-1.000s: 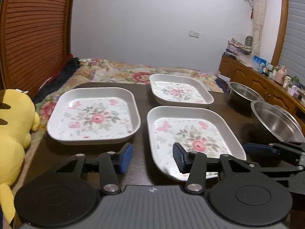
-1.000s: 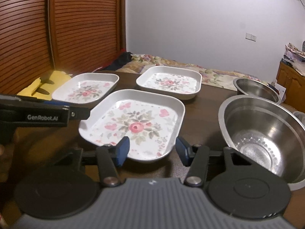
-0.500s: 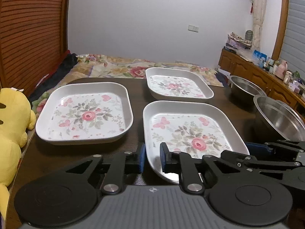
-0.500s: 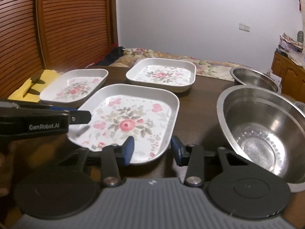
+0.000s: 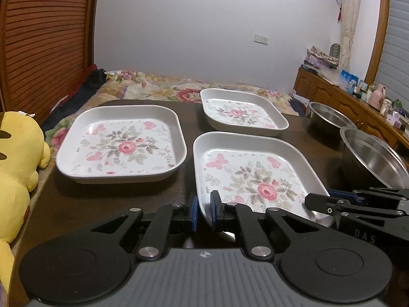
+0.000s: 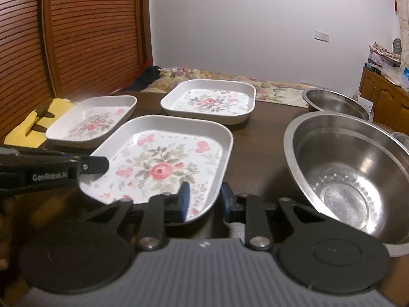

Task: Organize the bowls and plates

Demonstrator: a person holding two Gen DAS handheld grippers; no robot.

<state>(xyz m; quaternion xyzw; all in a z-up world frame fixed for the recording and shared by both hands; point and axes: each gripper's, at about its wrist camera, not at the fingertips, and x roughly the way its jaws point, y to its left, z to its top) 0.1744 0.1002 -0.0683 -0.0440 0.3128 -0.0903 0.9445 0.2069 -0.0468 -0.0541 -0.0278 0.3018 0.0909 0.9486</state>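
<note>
"GenRobot.AI" read on the left gripper [image 6: 99, 165] body; "DAS" on the right gripper [image 5: 319, 200]. Nearest plate [image 5: 253, 176]: white, square, rose and butterfly print, on the dark bench [image 5: 115, 199]. Left fingers [image 5: 216, 208] pinched its near-left rim. Right fingers [image 6: 184, 199] straddled its near-right rim, closing, not yet pressing. Steel bowl [image 6: 345, 168] right of them.
</note>
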